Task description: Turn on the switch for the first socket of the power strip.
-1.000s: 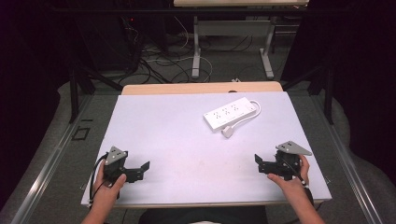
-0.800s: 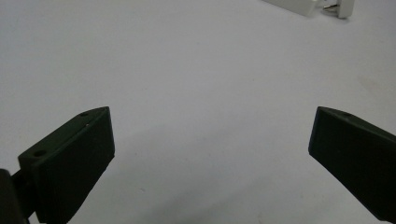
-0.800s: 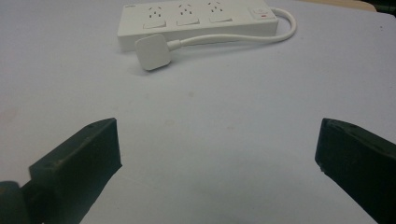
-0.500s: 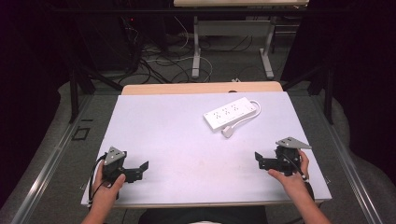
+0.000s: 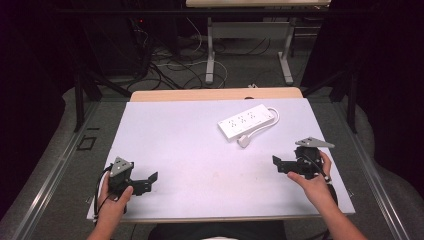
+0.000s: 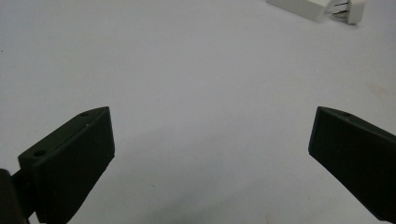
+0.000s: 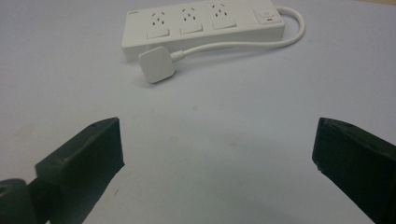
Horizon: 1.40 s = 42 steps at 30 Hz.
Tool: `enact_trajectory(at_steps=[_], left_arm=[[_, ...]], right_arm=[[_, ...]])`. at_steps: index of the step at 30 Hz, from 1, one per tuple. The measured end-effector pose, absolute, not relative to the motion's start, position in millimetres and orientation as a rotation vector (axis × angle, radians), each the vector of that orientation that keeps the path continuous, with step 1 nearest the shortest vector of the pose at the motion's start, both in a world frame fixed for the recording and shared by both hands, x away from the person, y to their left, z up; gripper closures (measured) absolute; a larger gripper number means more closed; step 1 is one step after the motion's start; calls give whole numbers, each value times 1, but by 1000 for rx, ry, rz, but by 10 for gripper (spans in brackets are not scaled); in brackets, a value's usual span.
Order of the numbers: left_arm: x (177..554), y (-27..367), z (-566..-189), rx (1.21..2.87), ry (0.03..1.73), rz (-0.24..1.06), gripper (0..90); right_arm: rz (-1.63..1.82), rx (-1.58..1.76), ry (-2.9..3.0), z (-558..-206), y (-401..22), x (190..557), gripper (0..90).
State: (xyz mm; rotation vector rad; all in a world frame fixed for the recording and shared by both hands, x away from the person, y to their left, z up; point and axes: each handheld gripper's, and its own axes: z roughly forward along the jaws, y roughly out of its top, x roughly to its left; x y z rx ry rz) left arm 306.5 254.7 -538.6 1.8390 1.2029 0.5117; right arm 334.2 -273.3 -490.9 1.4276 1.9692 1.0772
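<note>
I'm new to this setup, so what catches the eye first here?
A white power strip lies on the far right part of the pale table, its plug resting beside it. Near the front edge, the left gripper and the right gripper sit apart, jaws wide open.

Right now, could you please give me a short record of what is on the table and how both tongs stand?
surface: pale lilac table
item: white plastic three-socket power strip, far right part
plug: white flat plug, unplugged, lying beside the strip
left tongs: open, holding nothing, near left edge
right tongs: open, holding nothing, aimed toward the strip
</note>
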Motion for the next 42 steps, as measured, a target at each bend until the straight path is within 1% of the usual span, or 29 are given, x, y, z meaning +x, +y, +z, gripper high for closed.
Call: enact_trajectory(at_steps=[15,26,42], left_arm=[[307,256,-539,1837,1211,514,1],[306,256,-539,1836,1217,512,2],[307,256,-539,1842,1215,511,1]], right_arm=[[1039,1371,1999,-450,-264,363,38],[1019,1361,2012,-439,-259,378,49],[985,1450,2024,-425,-268,410,67]])
